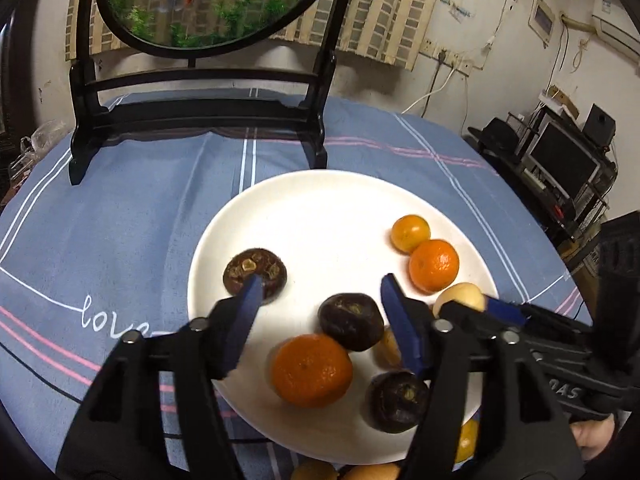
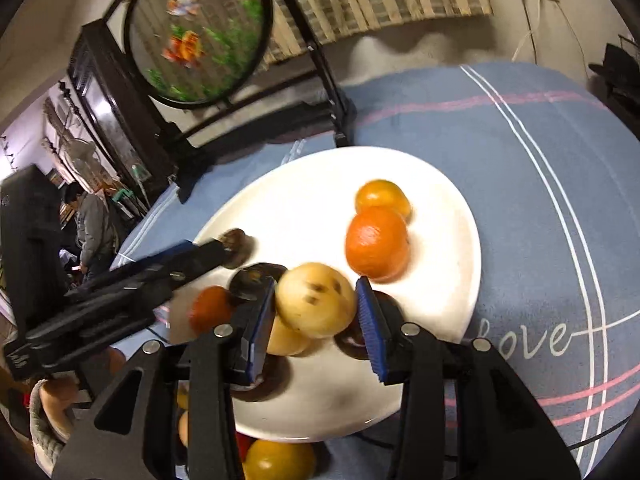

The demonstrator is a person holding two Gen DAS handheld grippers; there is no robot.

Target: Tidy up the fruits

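While your left claw hangs spread over the white plate, a dark round fruit lies just past its left finger and another dark fruit sits between the fingers, touching a large orange. Further right, two more oranges touch each other on the plate. Your right claw holds a pale yellow fruit between its blue pads, though blur hides how firmly they press. The plate rests on the blue-clothed surface.
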